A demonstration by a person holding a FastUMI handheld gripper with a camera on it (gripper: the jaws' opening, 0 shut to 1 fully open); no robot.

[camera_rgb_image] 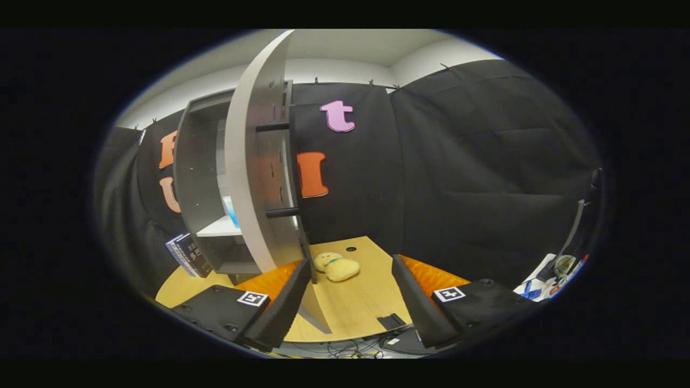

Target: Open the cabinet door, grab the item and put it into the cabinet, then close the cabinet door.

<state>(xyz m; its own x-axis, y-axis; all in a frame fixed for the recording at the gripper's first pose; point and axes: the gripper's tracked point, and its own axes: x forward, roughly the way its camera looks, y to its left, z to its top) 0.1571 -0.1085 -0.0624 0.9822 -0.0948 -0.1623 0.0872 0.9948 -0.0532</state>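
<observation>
The cabinet door stands swung out, edge-on to us, its bar handle sticking off the far face, and its lower corner sits right by the left finger. Jaws are spread wide and gripping nothing; the gripper hangs over the wooden desk.

There's the item: a small yellow plush toy, lying on its side on the desk, just ahead of the fingertips and a touch toward the left finger, close beside the door's bottom edge. Not between the jaws yet, a short reach beyond them.

By the look of it, it's light, soft and squashy, nothing fragile, no slip worry on that fuzzy cover. I'd pinch it across the fat body, not the narrower head end, and expect it to compress before it holds.

The cabinet is open behind the door, pale shelf showing inside, books leaning at its foot.
</observation>
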